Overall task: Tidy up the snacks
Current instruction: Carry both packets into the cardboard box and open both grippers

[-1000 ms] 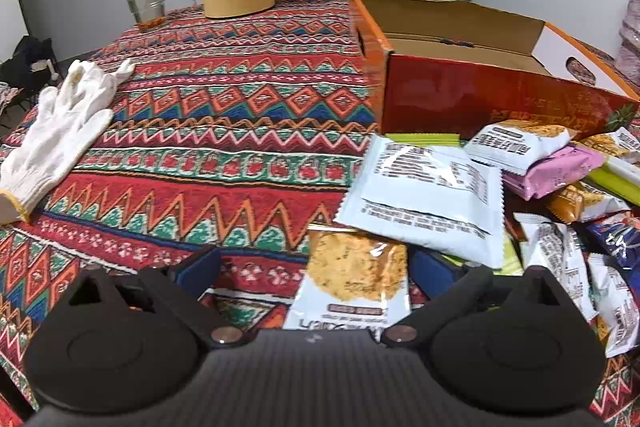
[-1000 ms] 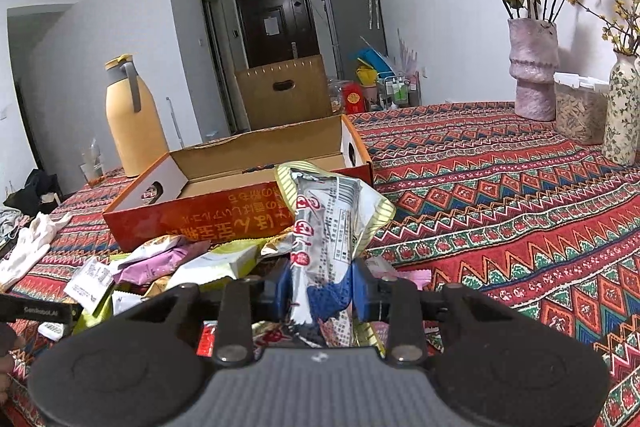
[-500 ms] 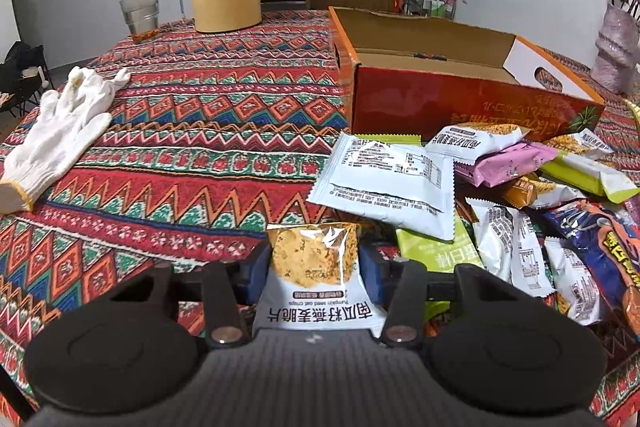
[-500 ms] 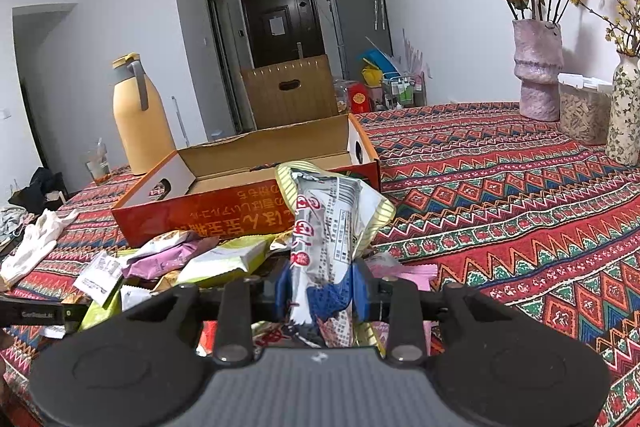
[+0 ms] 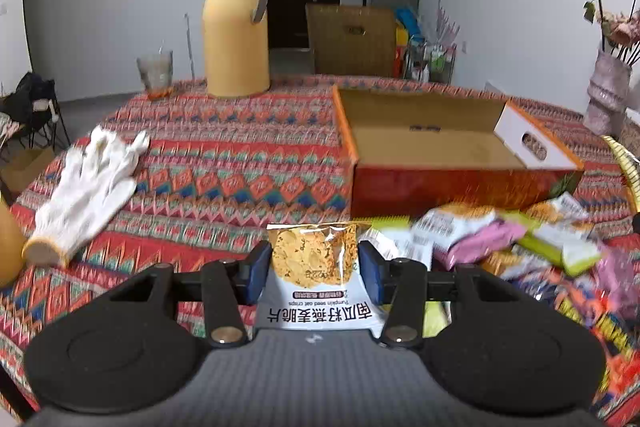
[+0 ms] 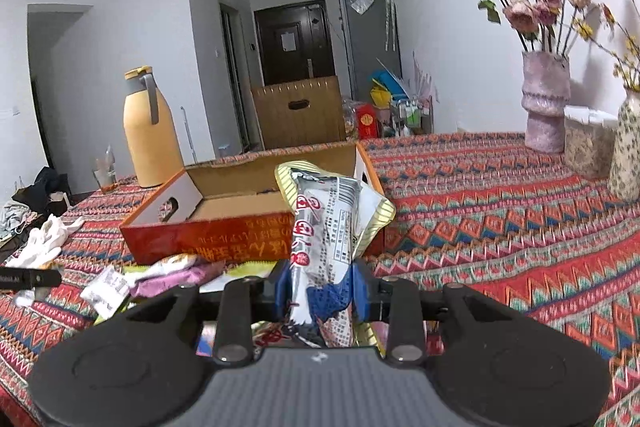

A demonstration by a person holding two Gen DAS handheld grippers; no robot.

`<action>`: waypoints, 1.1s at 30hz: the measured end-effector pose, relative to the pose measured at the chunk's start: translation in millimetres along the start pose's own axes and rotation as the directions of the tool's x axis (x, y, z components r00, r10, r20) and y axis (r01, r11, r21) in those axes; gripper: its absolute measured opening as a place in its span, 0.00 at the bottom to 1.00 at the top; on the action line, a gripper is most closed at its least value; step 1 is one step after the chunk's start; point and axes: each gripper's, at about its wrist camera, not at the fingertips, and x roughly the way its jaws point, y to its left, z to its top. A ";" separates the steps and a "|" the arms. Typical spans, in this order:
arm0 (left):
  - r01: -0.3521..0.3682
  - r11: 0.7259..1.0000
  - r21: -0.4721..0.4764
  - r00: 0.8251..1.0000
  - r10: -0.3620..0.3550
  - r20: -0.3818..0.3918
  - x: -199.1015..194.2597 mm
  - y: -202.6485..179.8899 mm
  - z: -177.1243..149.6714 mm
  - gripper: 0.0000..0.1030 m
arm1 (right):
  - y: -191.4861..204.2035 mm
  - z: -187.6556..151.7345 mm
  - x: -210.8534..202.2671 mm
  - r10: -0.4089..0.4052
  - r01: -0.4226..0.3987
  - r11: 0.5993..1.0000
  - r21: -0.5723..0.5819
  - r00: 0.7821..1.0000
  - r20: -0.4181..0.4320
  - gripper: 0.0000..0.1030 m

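A patterned cloth covers the bench (image 5: 224,183). The left gripper (image 5: 314,267), clamped on an oat-crisp packet (image 5: 312,259), has lifted it off the pile since its jaws closed. The right gripper (image 6: 320,287) pinches a silver packet (image 6: 324,227) upright. Beyond both, ahead and slightly right of the left (probably nearer), the open box (image 5: 440,147) lies crosswise.

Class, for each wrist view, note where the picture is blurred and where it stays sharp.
Left wrist view: the loose snack pile at right is smeared, while the crisps packet in the tongs stays sharp. Right wrist view: sharp throughout, silver packet and box included.
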 end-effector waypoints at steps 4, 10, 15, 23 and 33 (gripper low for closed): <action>0.025 1.000 0.003 0.999 -0.025 0.035 1.5 -14.2 20.7 0.47 | 1.2 18.3 10.9 0.009 -0.008 1.000 -0.029 1.000 0.022 0.31; 0.049 0.999 -0.006 0.996 -0.048 0.071 15.0 -35.6 53.6 0.47 | 0.4 50.6 40.0 0.025 -0.023 0.998 -0.053 0.999 0.037 0.31; 0.051 0.998 -0.024 0.996 -0.049 0.071 35.8 -49.2 77.0 0.47 | -1.1 78.7 76.4 0.024 -0.023 0.999 -0.044 1.000 0.018 0.31; 0.046 0.997 -0.059 0.997 -0.043 0.060 74.5 -67.9 111.0 0.47 | 0.8 109.6 152.4 0.020 -0.020 1.000 -0.010 0.997 -0.069 0.31; 0.003 0.997 -0.073 1.000 -0.005 -0.026 143.4 -85.0 112.5 0.47 | 20.3 96.4 221.6 0.003 -0.007 1.000 -0.018 0.983 -0.185 0.31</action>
